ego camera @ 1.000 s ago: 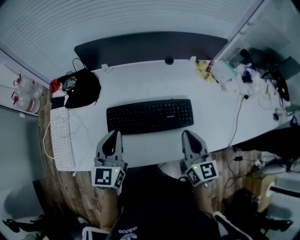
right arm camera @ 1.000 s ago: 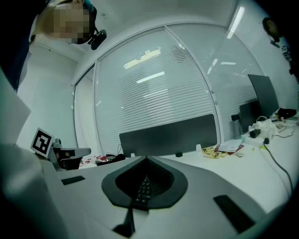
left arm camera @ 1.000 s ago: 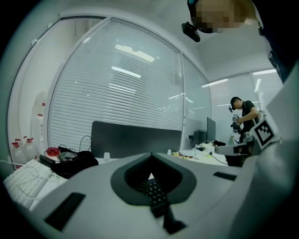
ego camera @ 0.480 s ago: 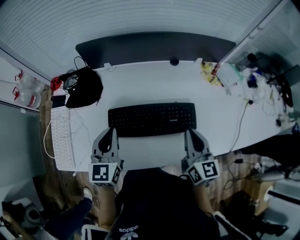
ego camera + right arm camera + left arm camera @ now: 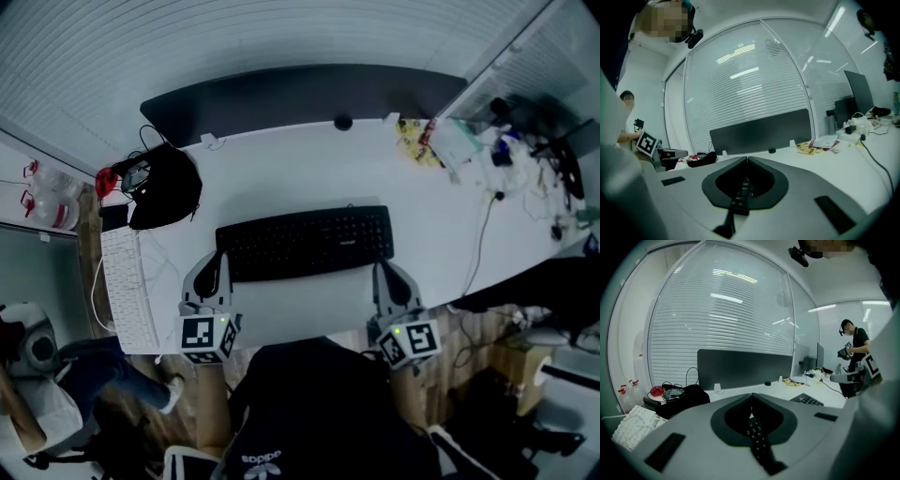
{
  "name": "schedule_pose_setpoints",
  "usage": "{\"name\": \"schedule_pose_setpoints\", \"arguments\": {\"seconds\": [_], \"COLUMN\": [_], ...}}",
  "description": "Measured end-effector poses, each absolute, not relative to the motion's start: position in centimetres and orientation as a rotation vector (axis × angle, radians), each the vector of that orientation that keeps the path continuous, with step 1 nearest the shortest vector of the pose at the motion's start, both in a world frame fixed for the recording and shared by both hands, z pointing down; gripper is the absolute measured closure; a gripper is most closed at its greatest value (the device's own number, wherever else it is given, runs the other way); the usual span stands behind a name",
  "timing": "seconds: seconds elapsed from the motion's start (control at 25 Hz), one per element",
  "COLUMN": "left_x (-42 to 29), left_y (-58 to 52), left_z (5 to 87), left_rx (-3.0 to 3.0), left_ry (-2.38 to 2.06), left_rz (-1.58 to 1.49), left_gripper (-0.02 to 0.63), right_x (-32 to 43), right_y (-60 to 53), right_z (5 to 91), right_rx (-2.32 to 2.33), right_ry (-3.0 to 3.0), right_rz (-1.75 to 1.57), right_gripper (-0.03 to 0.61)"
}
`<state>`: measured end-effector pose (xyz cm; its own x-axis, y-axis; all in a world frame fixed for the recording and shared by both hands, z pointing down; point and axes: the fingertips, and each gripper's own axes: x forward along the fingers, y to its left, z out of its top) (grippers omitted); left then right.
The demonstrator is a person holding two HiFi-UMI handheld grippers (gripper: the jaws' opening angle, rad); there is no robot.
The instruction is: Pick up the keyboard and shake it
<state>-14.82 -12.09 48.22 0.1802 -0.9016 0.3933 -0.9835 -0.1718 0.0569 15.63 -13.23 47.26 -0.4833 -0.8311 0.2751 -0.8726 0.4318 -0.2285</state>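
The black keyboard (image 5: 305, 242) lies flat in the middle of the white desk (image 5: 309, 169). My left gripper (image 5: 217, 257) is shut, its tip right at the keyboard's front left corner. My right gripper (image 5: 383, 267) is shut too, tip against the front right corner. In the left gripper view the jaws meet at the left gripper's tip (image 5: 751, 394), and keyboard keys (image 5: 757, 439) show through the hollow below it. The right gripper view shows the same: the right gripper (image 5: 746, 158) has its jaws together, with keys (image 5: 740, 193) seen through the hollow. Nothing is held.
A white keyboard (image 5: 127, 291) and a black bag (image 5: 161, 183) with cables lie at the desk's left end. A dark partition (image 5: 300, 94) lines the far edge. Papers and clutter (image 5: 450, 141) and a cable (image 5: 483, 234) are on the right. A person (image 5: 84, 375) is at lower left.
Both grippers have crept forward to the keyboard's front corners, still shut. The keyboard has not moved. A person has walked into view at the lower left.
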Motion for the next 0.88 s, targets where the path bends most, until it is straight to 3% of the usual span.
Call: {"name": "schedule_pose_setpoints", "arguments": {"seconds": [0.12, 0.2, 0.28, 0.44, 0.88], "left_x": [-15.7, -16.3, -16.9, -18.2, -19.6], "left_y": [-12.6, -13.0, -13.5, -14.6, -16.6], "left_z": [49.6, 50.7, 52.0, 55.2, 63.4], "left_rx": [2.141, 2.123, 2.103, 2.031, 1.802], "left_ry": [-1.763, -1.725, -1.687, -1.61, -1.412], "left_rz": [0.45, 0.483, 0.512, 0.561, 0.618], "left_gripper": [0.597, 0.548, 0.501, 0.453, 0.425], "right_x": [16.8, 17.8, 18.6, 20.6, 22.2], "right_y": [-13.4, -13.8, -14.1, -14.9, -16.9], "right_z": [49.1, 50.6, 52.3, 55.4, 59.9], "right_rx": [1.568, 1.582, 1.585, 1.619, 1.591], "right_ry": [-2.471, -2.411, -2.369, -2.274, -2.161], "right_rz": [0.545, 0.557, 0.6, 0.665, 0.782], "right_gripper": [0.572, 0.562, 0.476, 0.454, 0.4]}}
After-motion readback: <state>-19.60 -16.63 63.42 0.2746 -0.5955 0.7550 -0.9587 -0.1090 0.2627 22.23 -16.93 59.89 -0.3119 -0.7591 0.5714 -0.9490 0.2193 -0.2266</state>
